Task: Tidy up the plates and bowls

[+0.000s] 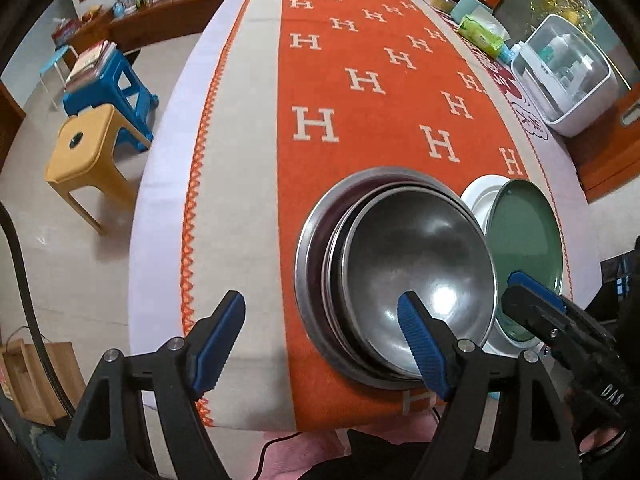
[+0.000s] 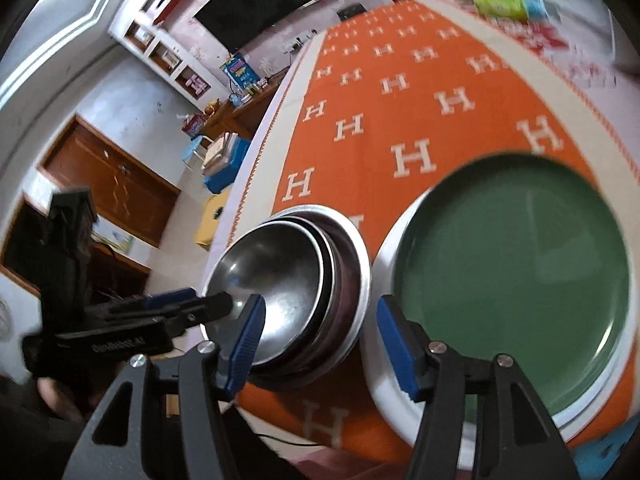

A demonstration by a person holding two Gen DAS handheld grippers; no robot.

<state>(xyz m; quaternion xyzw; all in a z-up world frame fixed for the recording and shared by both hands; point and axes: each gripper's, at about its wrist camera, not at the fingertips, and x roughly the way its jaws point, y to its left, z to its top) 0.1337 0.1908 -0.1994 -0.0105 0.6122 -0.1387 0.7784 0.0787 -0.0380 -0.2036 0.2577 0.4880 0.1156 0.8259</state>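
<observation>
A stack of nested steel bowls (image 1: 416, 268) sits on the orange H-patterned cloth near the table's front edge; it also shows in the right wrist view (image 2: 288, 276). Right of it a green plate (image 1: 528, 236) lies on a white plate (image 1: 480, 196), both also in the right wrist view: the green plate (image 2: 516, 276) and the white plate (image 2: 384, 396). My left gripper (image 1: 324, 340) is open and empty, its right finger over the bowls' near rim. My right gripper (image 2: 320, 344) is open and empty, hovering between the bowl stack and the plates.
The orange cloth (image 1: 360, 80) runs down the long table. A white dish box (image 1: 568, 76) and a green packet (image 1: 480, 32) stand at the right side. A yellow stool (image 1: 84, 152) and a blue stool (image 1: 116, 92) stand on the floor to the left.
</observation>
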